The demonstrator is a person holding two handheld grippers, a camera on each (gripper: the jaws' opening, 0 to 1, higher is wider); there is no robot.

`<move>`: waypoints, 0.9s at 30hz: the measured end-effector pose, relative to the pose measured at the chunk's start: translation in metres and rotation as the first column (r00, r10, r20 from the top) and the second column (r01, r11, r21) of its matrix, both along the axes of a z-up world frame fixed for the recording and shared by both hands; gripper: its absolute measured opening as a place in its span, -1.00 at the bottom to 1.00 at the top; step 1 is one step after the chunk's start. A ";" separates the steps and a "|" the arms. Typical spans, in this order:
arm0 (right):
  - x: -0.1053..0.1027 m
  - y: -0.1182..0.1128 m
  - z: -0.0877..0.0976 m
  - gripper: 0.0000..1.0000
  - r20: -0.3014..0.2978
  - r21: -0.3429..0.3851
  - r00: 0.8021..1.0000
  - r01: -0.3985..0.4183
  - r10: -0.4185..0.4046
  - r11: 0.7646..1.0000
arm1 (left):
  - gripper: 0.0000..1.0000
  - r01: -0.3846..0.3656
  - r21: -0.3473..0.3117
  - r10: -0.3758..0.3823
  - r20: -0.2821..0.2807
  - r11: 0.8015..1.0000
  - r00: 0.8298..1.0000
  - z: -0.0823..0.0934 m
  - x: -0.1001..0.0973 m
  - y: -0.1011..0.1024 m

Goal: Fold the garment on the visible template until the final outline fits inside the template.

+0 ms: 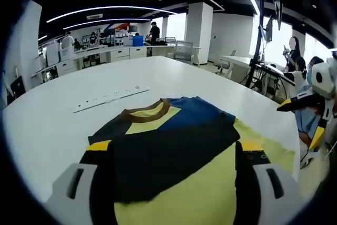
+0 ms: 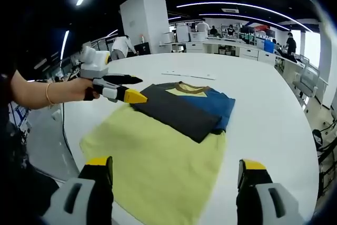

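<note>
A folded shirt (image 1: 163, 135), dark navy and blue with a yellow chest patch and a brown collar, lies on the far part of a yellow template cloth (image 1: 210, 188) on the white table (image 1: 52, 130). My left gripper (image 1: 175, 148) is open, its jaws standing on either side of the shirt's near edge with nothing between them. At the right, my right gripper (image 1: 303, 122) hangs open off the table's edge. In the right gripper view the shirt (image 2: 184, 106) covers the template's (image 2: 158, 162) far end. The right gripper (image 2: 175, 164) is open above the template's near part. A hand holds the left gripper (image 2: 134, 88) at the shirt's left corner.
A white power strip (image 1: 110, 97) lies on the table beyond the shirt, seen again (image 2: 187, 75) in the right gripper view. A stand with cables (image 1: 258, 51) rises past the table's right edge. Desks, chairs and people are in the background.
</note>
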State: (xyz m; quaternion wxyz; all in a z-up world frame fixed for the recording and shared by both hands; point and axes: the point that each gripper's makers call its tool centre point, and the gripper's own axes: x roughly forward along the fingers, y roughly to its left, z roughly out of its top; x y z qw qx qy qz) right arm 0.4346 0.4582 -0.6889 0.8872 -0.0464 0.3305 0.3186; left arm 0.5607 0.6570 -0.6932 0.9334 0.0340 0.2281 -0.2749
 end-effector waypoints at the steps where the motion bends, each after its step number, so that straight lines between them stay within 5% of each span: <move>1: 0.001 0.000 0.000 0.99 0.001 -0.001 1.000 -0.001 0.001 1.000 | 0.80 -0.009 0.000 0.009 0.005 1.000 1.000 0.000 0.000 0.005; 18: 0.001 0.011 -0.005 0.99 -0.017 0.005 1.000 -0.020 0.020 1.000 | 0.54 -0.131 0.093 0.130 0.021 0.987 0.991 -0.017 -0.014 0.098; 27: 0.000 0.010 -0.005 0.97 -0.024 0.000 1.000 -0.014 0.013 1.000 | -0.06 -0.135 0.166 0.138 -0.009 0.977 0.990 -0.038 -0.017 0.117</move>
